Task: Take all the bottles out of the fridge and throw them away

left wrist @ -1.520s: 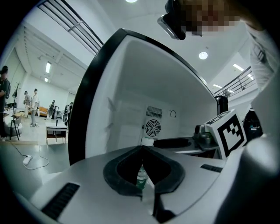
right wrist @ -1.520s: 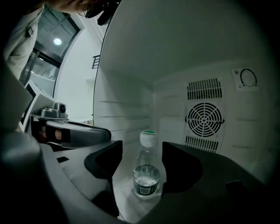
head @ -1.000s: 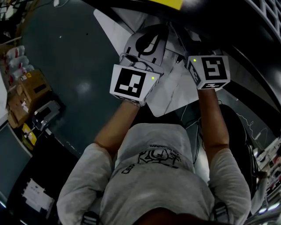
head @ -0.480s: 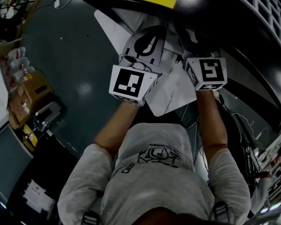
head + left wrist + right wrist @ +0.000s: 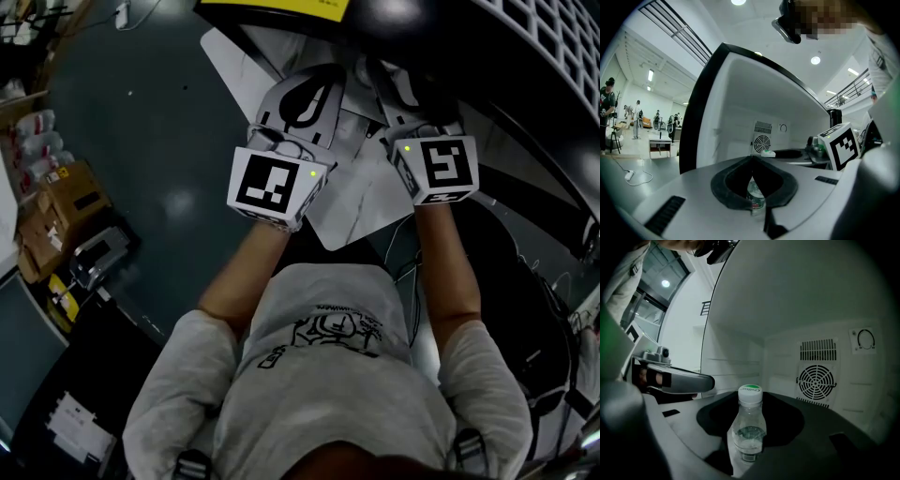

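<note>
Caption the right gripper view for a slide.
Right gripper, jaws just closed on a white-capped bottle, inside the fridge near its rear fan.

Bottle cap (image 5: pixel 750 390): green brand print, reads roughly "Cestbon".

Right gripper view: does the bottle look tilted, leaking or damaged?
Nothing stands out. The bottle stands upright between the jaws, which have just closed on it; its cap is on and no spill shows.
</note>
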{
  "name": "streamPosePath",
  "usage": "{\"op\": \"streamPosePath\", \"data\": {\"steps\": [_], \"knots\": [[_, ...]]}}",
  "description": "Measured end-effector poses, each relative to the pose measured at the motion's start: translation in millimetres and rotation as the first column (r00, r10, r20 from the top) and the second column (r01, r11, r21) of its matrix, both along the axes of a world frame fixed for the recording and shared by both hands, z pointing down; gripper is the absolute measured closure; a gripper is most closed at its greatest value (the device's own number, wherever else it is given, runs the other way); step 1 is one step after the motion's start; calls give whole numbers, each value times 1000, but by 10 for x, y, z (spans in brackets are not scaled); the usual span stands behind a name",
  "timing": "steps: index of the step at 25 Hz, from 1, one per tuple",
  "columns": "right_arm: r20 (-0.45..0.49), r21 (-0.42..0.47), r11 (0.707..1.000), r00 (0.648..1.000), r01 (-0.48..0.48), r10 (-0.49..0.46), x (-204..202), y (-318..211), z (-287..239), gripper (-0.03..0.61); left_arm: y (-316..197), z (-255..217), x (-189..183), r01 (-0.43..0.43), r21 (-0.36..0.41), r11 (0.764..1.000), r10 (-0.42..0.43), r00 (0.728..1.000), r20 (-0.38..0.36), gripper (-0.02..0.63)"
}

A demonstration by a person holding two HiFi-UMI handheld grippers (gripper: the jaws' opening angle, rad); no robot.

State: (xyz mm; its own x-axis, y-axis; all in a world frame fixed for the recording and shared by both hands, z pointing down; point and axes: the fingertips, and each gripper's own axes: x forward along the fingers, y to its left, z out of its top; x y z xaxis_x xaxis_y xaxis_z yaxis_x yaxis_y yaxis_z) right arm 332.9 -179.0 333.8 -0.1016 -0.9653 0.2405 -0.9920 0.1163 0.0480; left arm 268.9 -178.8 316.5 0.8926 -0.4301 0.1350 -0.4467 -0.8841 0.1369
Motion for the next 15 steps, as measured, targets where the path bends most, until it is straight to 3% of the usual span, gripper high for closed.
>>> {"op": "streamPosePath", "data": {"steps": [15], "knots": [[14,-18,1000,1000,3,-3,-108,492,-398,414,297,-449,-63,-35,33,999,36,999,-20,600]]}}
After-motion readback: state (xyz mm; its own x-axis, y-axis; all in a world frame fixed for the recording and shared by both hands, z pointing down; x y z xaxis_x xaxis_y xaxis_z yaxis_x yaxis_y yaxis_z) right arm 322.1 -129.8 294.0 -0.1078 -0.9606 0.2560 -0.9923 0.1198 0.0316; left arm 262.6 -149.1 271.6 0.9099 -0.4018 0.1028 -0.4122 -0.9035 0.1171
